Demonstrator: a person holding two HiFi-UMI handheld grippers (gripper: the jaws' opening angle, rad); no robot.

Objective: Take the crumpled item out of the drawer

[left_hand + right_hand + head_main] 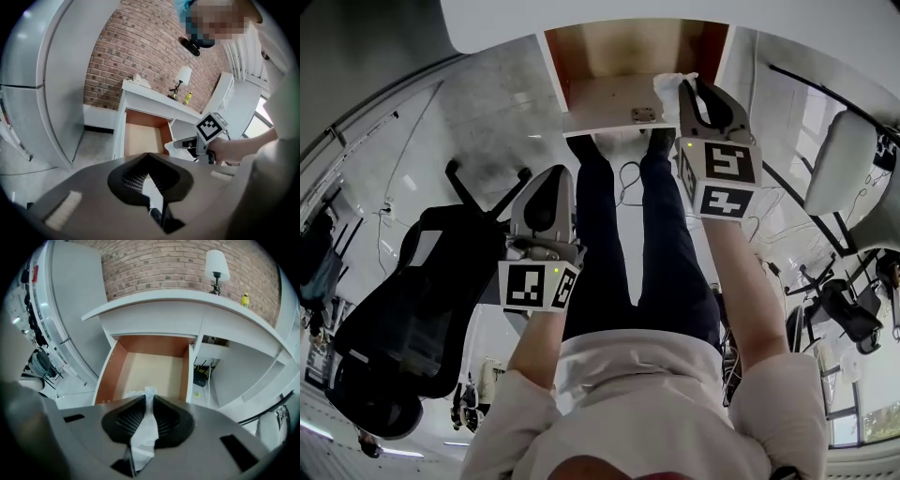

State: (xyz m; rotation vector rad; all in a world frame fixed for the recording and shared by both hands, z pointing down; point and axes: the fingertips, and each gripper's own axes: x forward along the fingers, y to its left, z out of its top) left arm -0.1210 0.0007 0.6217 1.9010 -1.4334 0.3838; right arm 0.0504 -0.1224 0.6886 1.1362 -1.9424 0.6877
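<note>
The right gripper (149,398), low centre, pinches the crumpled paper (144,432) above the open drawer's (151,371) front edge. The left gripper (148,157), jaws closed and empty, hangs over open floor.

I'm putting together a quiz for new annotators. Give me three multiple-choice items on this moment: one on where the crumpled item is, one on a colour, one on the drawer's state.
1. Where is the crumpled white item?
A) on the chair seat
B) between the fingers of the right gripper
C) on the desk top

2. What colour are the inner side walls of the drawer?
A) orange-brown
B) blue
C) green

3. The drawer is:
A) pulled open
B) pushed shut
C) lying on the floor

Key:
1 B, the right gripper view shows the fingers pinching it.
2 A, both gripper views show orange-brown walls.
3 A, its pale floor is exposed.
</note>
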